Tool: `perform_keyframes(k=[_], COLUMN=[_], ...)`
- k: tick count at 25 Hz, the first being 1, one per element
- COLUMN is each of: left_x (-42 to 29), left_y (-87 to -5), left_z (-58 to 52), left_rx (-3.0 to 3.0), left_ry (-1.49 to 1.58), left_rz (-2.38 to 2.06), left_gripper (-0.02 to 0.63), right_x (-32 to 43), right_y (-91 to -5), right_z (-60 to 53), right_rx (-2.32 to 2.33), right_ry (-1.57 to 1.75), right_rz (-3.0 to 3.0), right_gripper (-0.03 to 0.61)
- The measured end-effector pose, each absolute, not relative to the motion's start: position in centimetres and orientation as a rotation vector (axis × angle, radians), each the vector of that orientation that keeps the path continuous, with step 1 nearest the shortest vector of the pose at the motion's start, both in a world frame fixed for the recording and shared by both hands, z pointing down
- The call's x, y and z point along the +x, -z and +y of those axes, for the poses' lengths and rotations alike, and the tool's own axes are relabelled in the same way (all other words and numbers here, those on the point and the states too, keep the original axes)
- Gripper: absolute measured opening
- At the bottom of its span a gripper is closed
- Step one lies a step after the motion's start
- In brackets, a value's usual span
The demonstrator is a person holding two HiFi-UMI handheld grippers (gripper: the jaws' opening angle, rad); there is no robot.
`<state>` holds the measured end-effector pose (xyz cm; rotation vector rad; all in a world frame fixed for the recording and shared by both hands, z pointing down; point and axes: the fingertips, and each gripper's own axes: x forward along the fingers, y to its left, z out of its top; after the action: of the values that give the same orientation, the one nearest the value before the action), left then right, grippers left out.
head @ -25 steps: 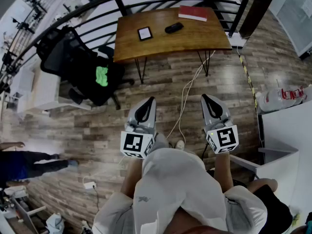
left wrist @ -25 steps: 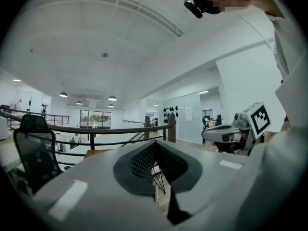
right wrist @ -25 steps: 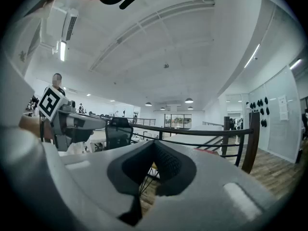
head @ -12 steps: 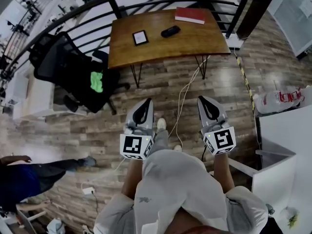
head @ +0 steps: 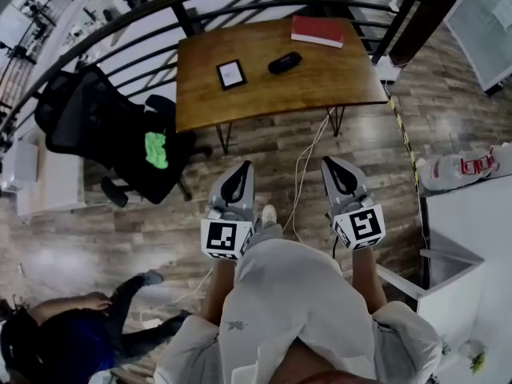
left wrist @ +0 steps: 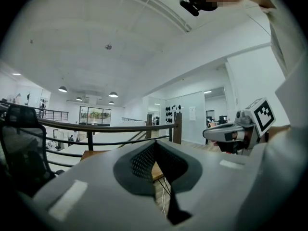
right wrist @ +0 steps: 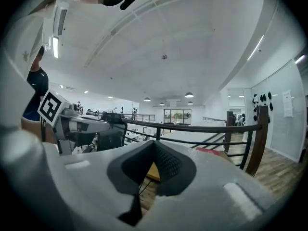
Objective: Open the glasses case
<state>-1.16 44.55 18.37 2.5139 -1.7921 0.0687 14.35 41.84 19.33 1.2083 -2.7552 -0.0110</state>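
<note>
Lying on the wooden bench (head: 340, 86), between a small e-reader (head: 231, 74) and a red book (head: 318, 30), the black glasses case (head: 285, 62) is seen well apart from both tools. The left tool (head: 242, 168) and the right tool (head: 330, 162) are held side by side over the plank floor (head: 384, 174), short of the bench's near edge. Each has its jaws pressed together with nothing between them. Compared with a second ago, the bench is shown larger and nearer to the tools, and the person in blue (head: 64, 338) is found lower in the left corner.
</note>
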Motion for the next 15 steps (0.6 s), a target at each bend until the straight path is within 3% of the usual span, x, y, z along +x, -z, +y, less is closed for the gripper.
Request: perform_keyframes(k=[15], left_x=[-7.0], left_y=[-19.9], left_z=[33.7], left_rx=[2.544], left_ry=[-0.044], left_rz=[-1.678], left_gripper=[0.014], right_x=[8.4], right_y=[-20.1], right_z=[32.3], right_rx=[1.314], right_ry=[-0.026], right_rz=[-2.683], right_gripper=[0.003])
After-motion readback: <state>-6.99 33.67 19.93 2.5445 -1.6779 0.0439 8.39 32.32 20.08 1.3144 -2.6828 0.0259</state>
